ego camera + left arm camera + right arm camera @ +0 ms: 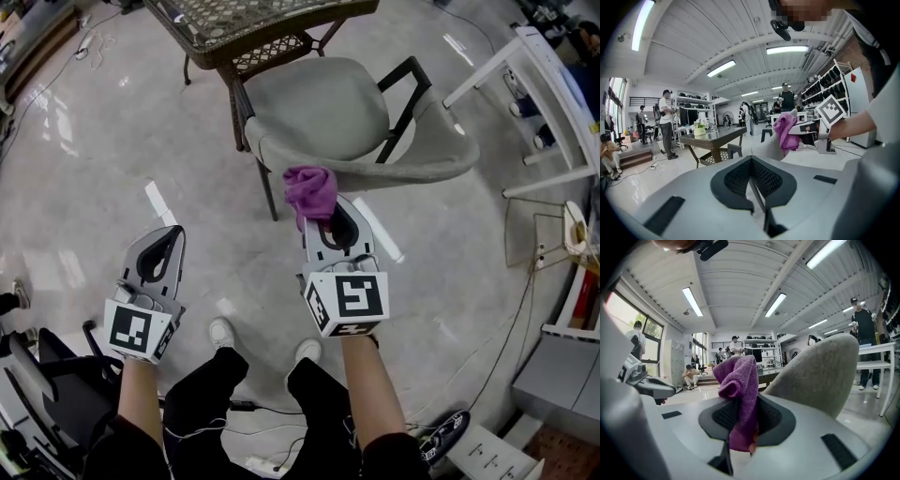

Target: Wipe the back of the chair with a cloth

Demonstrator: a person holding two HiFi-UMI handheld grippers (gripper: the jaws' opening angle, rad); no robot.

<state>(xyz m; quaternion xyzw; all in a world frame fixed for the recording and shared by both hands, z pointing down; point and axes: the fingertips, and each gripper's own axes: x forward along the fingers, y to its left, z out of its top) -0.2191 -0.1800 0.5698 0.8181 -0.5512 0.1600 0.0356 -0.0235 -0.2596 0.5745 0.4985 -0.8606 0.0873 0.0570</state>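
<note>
One cloth (310, 190) in right hand-held gripper (330, 223)

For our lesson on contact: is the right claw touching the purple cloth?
Touching. The right gripper view shows the purple cloth clamped in the right claw, its folds bunched above the jaws.
</note>
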